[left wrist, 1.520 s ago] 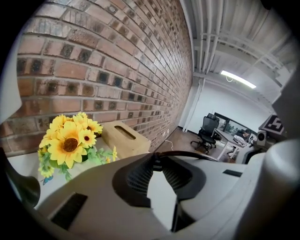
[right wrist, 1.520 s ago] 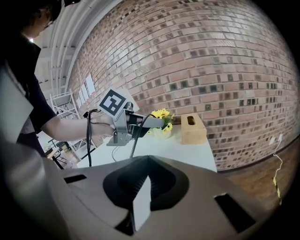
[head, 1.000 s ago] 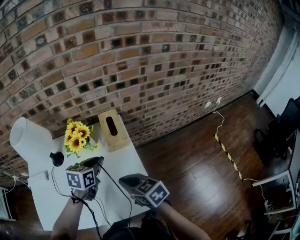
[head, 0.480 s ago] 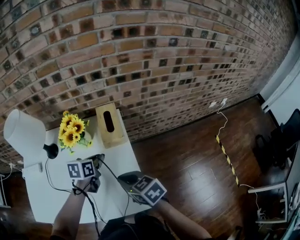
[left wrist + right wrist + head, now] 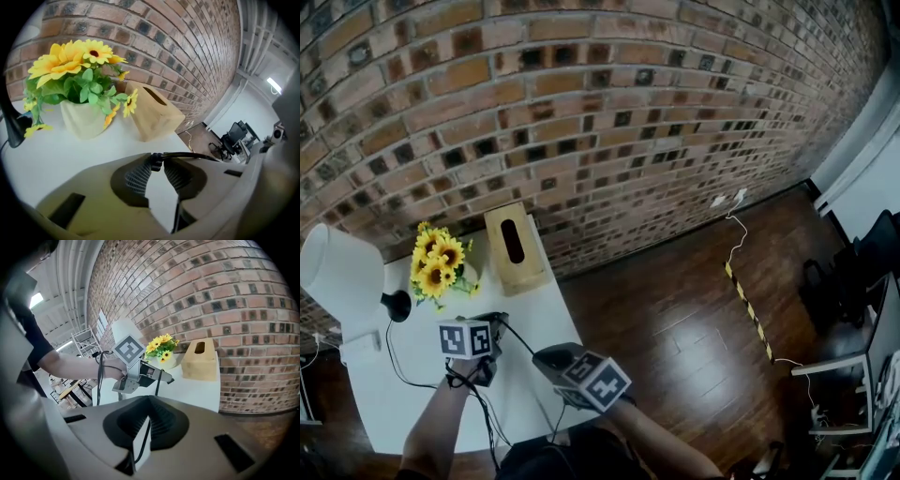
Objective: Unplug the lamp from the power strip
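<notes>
The lamp has a white shade [image 5: 337, 272] and a black base [image 5: 396, 305] at the left of the white table [image 5: 394, 412]. A white power strip [image 5: 358, 345] lies beside it. My left gripper [image 5: 492, 323] hangs low over the table's middle. In the left gripper view its jaws [image 5: 157, 161] have just been opening, and a black plug [image 5: 156, 162] still sits pinched between the tips. Its black cord [image 5: 534, 361] runs to my right gripper [image 5: 553, 356] at the table's near edge. That gripper [image 5: 149, 401] is closed on the cord [image 5: 140, 446].
A pot of sunflowers [image 5: 436, 267] and a wooden tissue box [image 5: 514, 248] stand at the back of the table against the brick wall. Dark wooden floor lies to the right, with a white cable and striped tape [image 5: 748, 300] across it.
My left gripper has sunk toward the table with the plug in its tips. The right gripper has barely moved. The head camera has shifted a little.
</notes>
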